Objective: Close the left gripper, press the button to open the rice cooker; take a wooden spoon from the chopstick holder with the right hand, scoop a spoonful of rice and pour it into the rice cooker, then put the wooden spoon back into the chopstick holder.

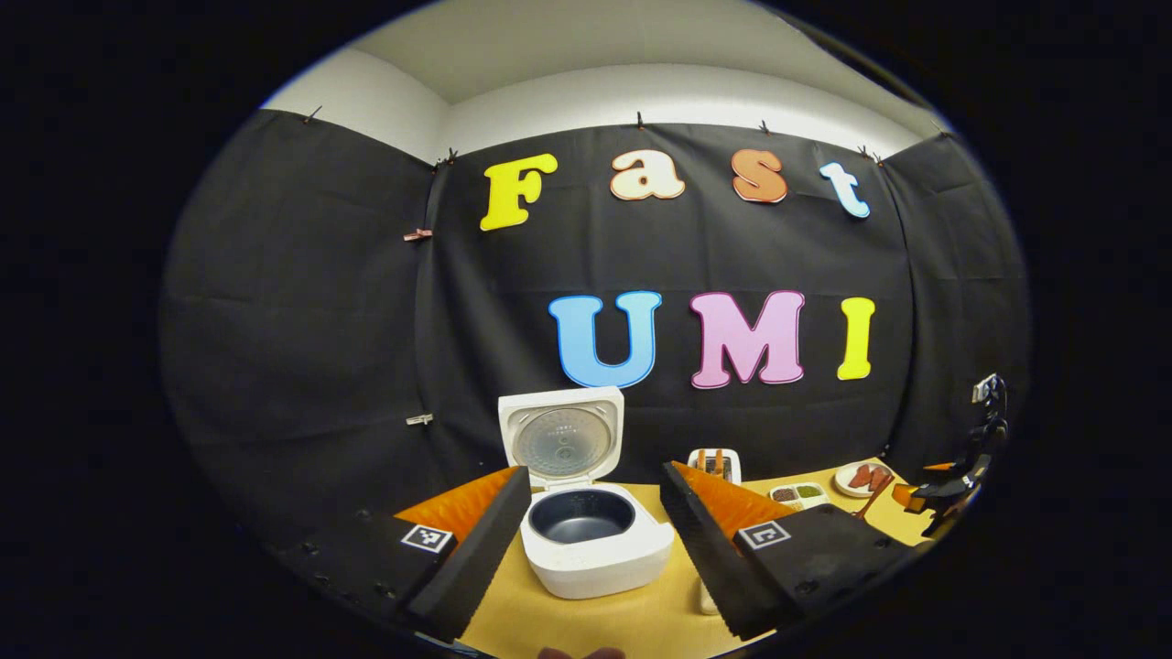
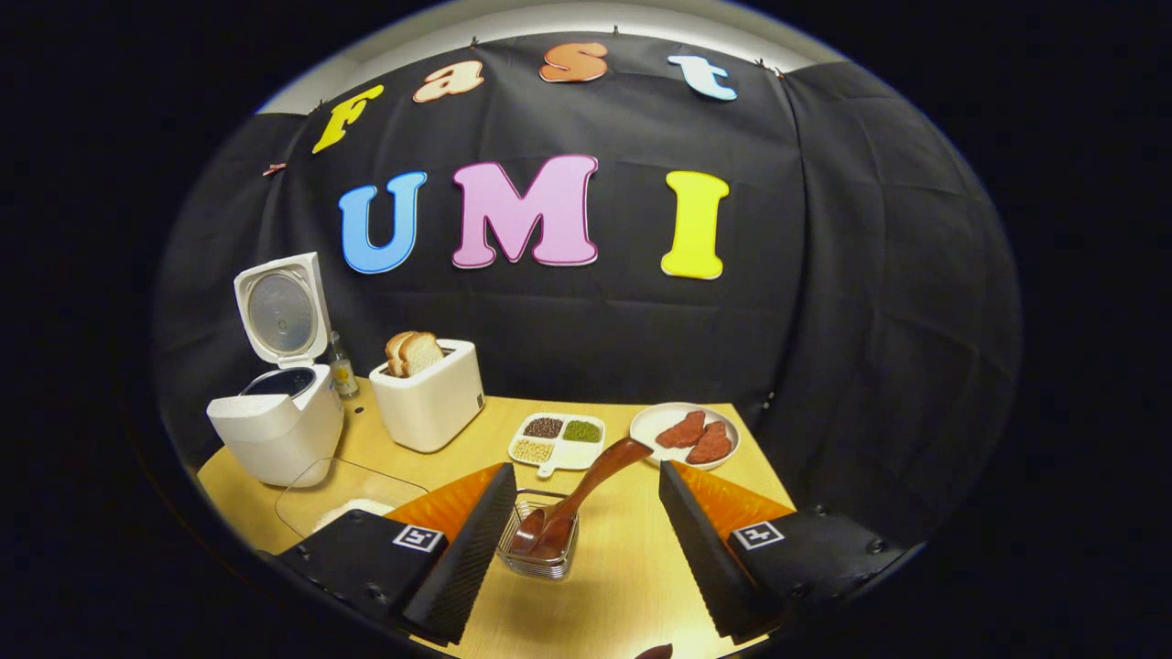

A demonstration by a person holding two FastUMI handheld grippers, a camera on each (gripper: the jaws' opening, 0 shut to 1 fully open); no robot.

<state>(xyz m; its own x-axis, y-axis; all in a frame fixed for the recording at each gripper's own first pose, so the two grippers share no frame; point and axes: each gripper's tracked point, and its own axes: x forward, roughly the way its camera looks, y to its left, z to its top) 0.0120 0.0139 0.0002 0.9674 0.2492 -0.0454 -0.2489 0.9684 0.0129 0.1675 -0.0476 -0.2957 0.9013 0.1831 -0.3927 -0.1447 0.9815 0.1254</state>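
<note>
Rice cooker (image 1: 595,540) lid up, pot bare, on counter (image 2: 632,567). Wooden spoon (image 2: 577,499) leans in chopstick holder (image 2: 540,549). Left tongs (image 1: 595,549) apart; right tongs (image 2: 579,540) apart, gripping nothing.

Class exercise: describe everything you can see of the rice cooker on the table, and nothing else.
The rice cooker is a white, rounded box, plastic by its look, standing upright on the yellow table. Its hinged lid stands open, showing a round grey metal inner plate. The dark inner pot looks empty. Neither tool touches it; a small bottle stands just behind it.

Open-lidded rice cooker (image 1: 595,540) between spread claw (image 1: 593,540) fingers.
</note>
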